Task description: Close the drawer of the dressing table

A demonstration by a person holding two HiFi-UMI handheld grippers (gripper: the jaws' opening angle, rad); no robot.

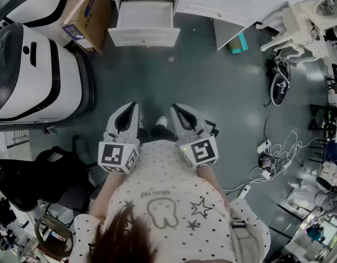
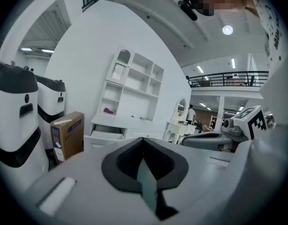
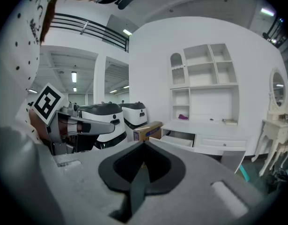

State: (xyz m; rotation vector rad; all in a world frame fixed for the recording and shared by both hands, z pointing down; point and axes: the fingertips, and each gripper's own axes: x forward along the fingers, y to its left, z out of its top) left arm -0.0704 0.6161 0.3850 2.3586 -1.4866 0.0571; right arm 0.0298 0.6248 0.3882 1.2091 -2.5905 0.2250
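Note:
The white dressing table stands at the far side of the floor, and its left drawer is pulled out and looks empty. From the left gripper view the drawer shows far ahead, and from the right gripper view the same drawer is open beside a closed one. My left gripper and right gripper are held side by side close to my body, well short of the table. Both have their jaws together with nothing between them.
A cardboard box stands left of the drawer. Two large white and black machines fill the left side. Cables and a power strip lie on the floor at the right. A small white vanity stand is at the far right.

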